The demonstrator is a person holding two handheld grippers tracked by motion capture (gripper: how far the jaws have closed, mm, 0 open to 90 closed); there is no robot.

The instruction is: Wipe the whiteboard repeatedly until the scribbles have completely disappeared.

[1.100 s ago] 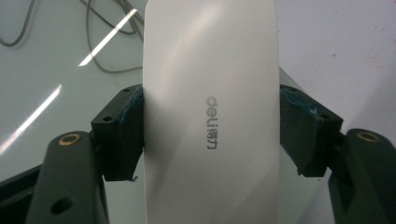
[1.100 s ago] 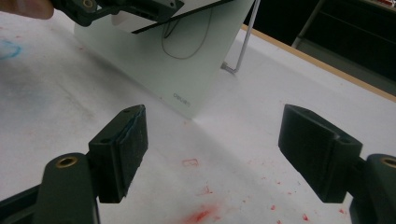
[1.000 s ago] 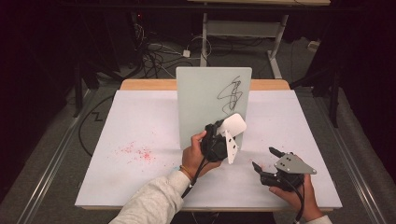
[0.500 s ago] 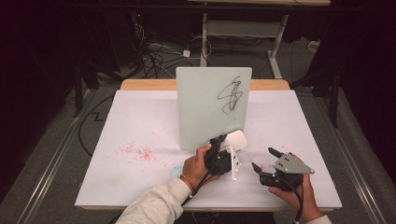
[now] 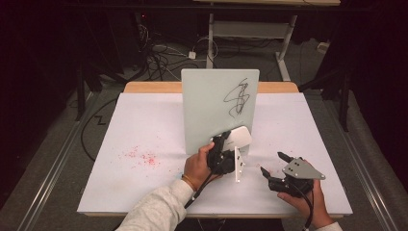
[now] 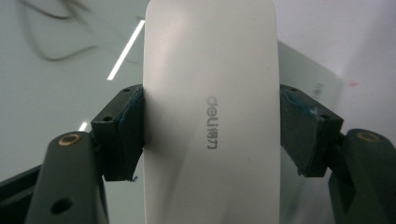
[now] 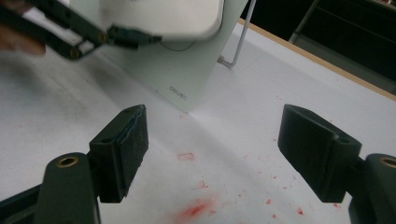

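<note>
"deli" logo on white eraser (image 6: 210,121); board (image 7: 180,70) corner

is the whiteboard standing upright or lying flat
Upright. The whiteboard stands on its bottom edge on the table, scribble facing the person; a wire stand shows behind it.

Table (image 5: 144,125) brightly lit from overhead, surroundings v. dark. Soft shadows under left gripper (image 5: 226,144). Strip-light glare on board (image 6: 56,93) behind left jaws. Eraser (image 6: 210,116) close, slightly soft. Right gripper (image 7: 212,140) view: eraser above jaws blurred.
</note>
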